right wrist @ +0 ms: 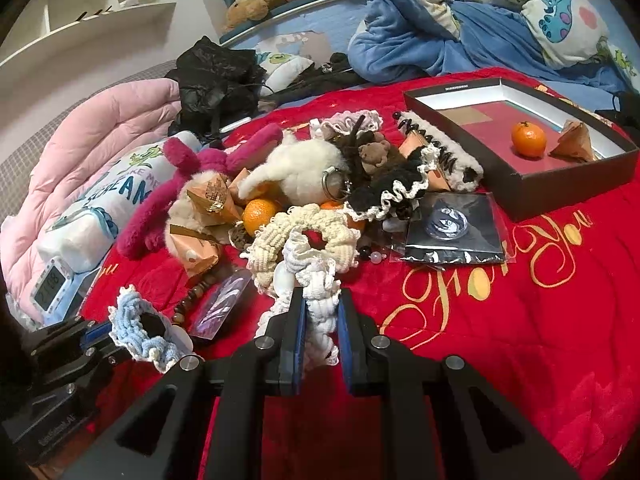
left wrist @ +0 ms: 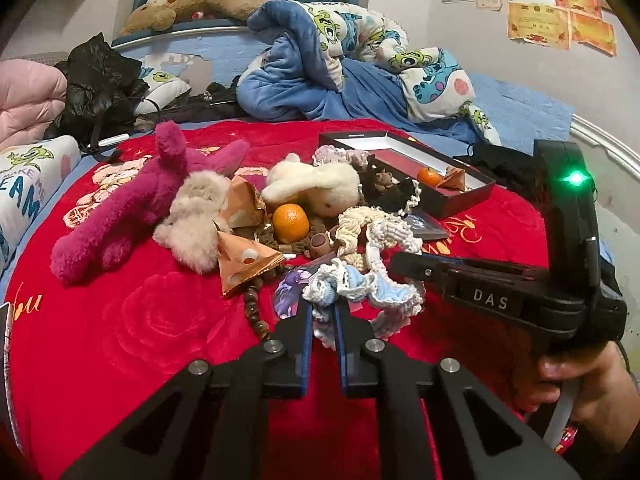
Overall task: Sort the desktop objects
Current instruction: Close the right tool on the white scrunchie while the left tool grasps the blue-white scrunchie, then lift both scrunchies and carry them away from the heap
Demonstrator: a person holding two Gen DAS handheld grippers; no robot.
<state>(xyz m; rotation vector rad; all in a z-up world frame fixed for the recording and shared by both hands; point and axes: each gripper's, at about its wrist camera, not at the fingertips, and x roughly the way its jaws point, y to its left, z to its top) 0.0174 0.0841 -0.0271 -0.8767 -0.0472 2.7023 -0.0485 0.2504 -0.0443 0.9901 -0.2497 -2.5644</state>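
Two items, a small orange mandarin (right wrist: 528,139) and folded paper packet (right wrist: 573,143), lie inside the dark cardboard box (right wrist: 568,188); beside it most clutter remains, left gripper (left wrist: 322,312) pinching a blue-white crocheted scrunchie (left wrist: 360,288), right gripper (right wrist: 320,308) clamping a white crocheted scrunchie (right wrist: 316,280).

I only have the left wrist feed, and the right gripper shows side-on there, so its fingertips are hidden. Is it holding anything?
Observer: Yes. The right gripper is shut on a white crochet scrunchie, pinched between both fingers.
Operator: Is that scrunchie clear of the pile?
Observer: I cannot tell. It touches or overlaps the cream scrunchie just behind it.
Operator: Anything off to my left that I'm missing?
Observer: A small digital clock lies by the pink quilt, just beyond the left gripper, which is shut on the blue scrunchie.
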